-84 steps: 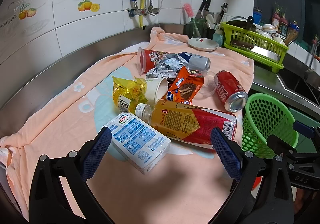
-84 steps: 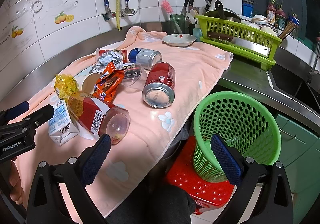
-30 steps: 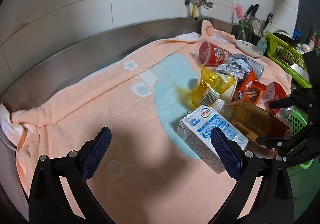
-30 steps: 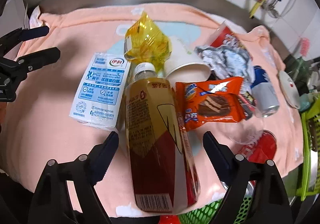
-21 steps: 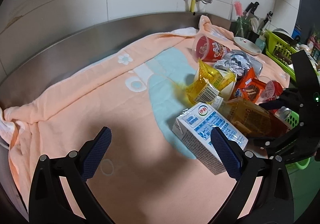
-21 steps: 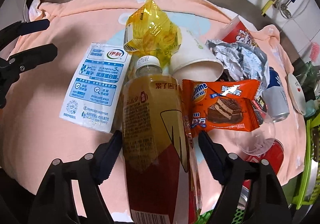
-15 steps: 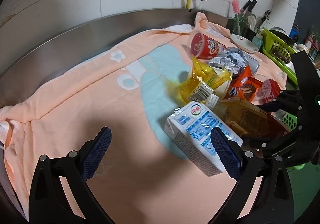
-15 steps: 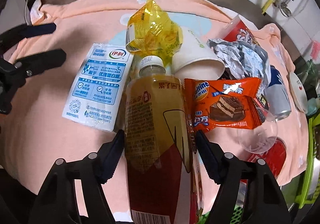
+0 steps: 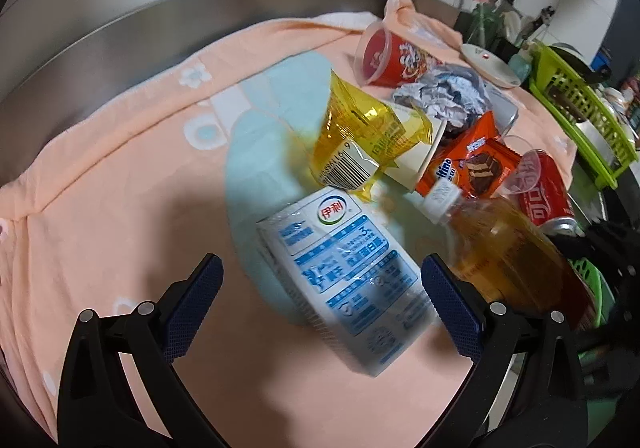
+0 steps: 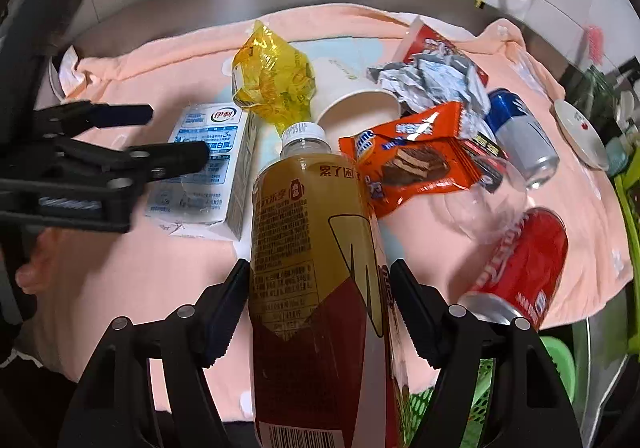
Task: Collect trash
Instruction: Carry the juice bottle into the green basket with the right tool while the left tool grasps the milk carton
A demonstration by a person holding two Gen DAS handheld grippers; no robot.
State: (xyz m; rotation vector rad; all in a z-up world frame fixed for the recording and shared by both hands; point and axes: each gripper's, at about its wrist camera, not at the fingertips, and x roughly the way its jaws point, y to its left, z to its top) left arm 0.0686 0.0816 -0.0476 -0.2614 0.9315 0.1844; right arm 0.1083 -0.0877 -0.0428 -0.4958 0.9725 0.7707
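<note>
Right gripper (image 10: 318, 288) fingers clamped on one bottle (image 10: 316, 268), left gripper (image 9: 320, 304) fingers apart over one milk carton (image 9: 344, 272), two cans.

My right tongs (image 10: 318, 290) straddle the drink bottle (image 10: 316, 260); the milk carton (image 10: 208, 168) lies just left of it — between my left tongs (image 9: 320, 288) — wafer packet (image 10: 416, 160) right.
</note>
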